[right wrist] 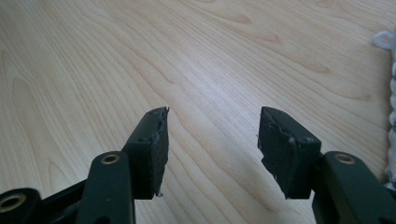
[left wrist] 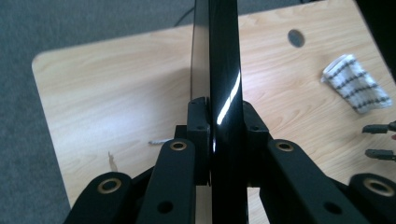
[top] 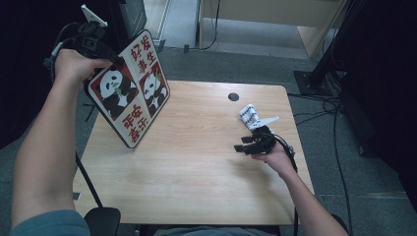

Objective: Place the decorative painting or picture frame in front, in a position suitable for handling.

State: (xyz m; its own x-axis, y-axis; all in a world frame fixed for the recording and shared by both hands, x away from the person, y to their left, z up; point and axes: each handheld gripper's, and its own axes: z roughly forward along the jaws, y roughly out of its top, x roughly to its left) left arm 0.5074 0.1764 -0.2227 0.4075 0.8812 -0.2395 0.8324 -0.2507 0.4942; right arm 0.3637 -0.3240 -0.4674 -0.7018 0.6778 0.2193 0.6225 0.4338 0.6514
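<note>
A flat black-rimmed board (top: 130, 88) printed with two pandas and red Chinese characters hangs tilted above the table's left side, its lower corner close to the wood. My left gripper (top: 109, 60) is shut on the board's upper left edge. In the left gripper view the board (left wrist: 224, 56) stands edge-on, pinched between both pads of that gripper (left wrist: 224, 126). My right gripper (top: 242, 144) rests low over the table's right side, open with nothing between its jaws (right wrist: 212, 140). A white cloth with dark stripes (top: 249, 116) (left wrist: 356, 84) lies just beyond it.
The wooden table (top: 196, 172) has a round cable hole (top: 233, 97) near its far edge. Cables (top: 339, 123) trail over the grey carpet at the right, beside a black stand base (top: 310, 81). A dark chair part (top: 101, 219) sits at the table's near left corner.
</note>
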